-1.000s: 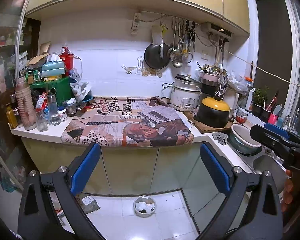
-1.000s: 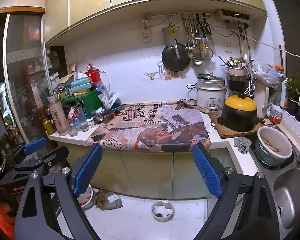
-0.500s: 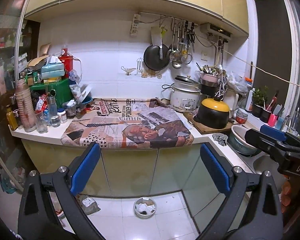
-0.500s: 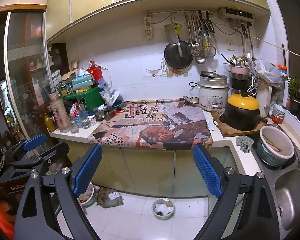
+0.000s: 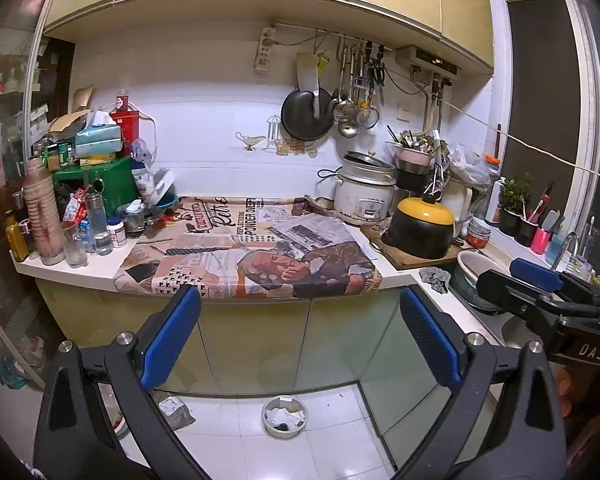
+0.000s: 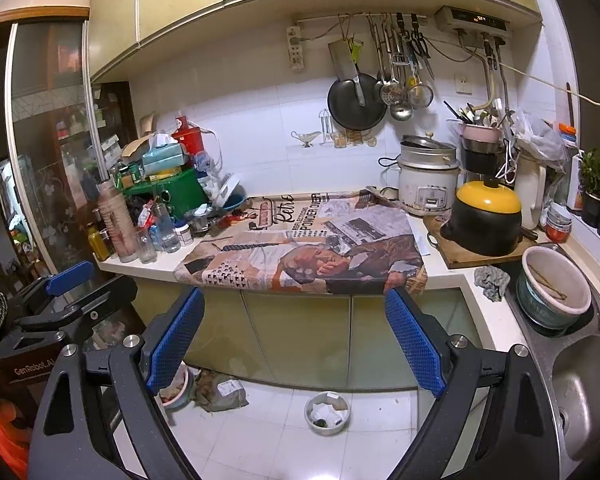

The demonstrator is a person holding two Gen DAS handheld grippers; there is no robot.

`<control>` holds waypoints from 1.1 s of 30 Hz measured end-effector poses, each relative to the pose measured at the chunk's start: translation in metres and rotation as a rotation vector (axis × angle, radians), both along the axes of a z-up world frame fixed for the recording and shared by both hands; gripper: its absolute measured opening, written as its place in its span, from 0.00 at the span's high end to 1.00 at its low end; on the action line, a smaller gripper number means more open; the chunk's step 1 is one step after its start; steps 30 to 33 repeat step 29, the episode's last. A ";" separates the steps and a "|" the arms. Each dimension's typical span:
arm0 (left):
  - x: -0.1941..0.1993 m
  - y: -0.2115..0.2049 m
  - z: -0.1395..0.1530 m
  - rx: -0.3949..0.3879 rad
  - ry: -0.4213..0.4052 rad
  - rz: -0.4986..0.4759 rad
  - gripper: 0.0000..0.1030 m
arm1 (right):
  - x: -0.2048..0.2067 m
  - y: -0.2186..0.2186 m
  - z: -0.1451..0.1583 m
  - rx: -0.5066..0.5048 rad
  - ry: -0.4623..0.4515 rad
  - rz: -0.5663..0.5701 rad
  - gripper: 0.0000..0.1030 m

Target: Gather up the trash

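Observation:
A small white bowl [image 5: 284,416] with crumpled scraps stands on the white floor below the counter; it also shows in the right wrist view [image 6: 327,408]. A crumpled bag [image 6: 222,394] lies on the floor to its left. A printed newspaper sheet [image 5: 256,252] covers the counter. My left gripper [image 5: 300,336] is open and empty, held well back from the counter. My right gripper [image 6: 296,336] is open and empty too, beside it on the right.
Bottles, jars and a green box [image 5: 100,184] crowd the counter's left end. A rice cooker [image 5: 364,196], a yellow-lidded black pot [image 5: 420,228] and a bowl by the sink [image 6: 556,292] stand at the right. Cabinet doors [image 5: 256,344] face me.
Both grippers have drifted slightly, so the counter sits a little differently in each view. Both stay open and empty.

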State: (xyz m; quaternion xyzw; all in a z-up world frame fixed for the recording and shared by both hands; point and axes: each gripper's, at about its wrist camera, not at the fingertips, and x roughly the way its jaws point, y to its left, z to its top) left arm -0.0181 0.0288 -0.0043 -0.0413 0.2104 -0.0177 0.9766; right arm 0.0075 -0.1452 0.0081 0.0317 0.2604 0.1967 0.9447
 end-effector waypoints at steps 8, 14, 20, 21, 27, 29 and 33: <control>0.005 0.000 0.000 -0.005 0.001 -0.015 0.03 | 0.002 -0.001 -0.001 0.001 0.004 -0.002 0.12; 0.009 -0.003 -0.001 -0.004 0.007 -0.022 0.03 | 0.003 -0.003 -0.002 -0.001 0.006 -0.003 0.12; 0.012 -0.007 -0.003 -0.005 0.010 -0.030 0.03 | 0.004 -0.003 -0.003 0.001 0.009 -0.004 0.12; 0.013 -0.007 -0.003 -0.009 0.013 -0.029 0.03 | 0.004 -0.003 -0.003 0.000 0.007 -0.003 0.12; 0.025 -0.009 -0.004 -0.017 0.021 -0.024 0.03 | 0.008 -0.004 -0.007 0.001 0.019 -0.007 0.12; 0.031 -0.011 -0.005 -0.011 0.028 -0.024 0.03 | 0.013 -0.004 -0.009 0.002 0.025 -0.010 0.12; 0.031 -0.011 -0.005 -0.011 0.028 -0.024 0.03 | 0.013 -0.004 -0.009 0.002 0.025 -0.010 0.12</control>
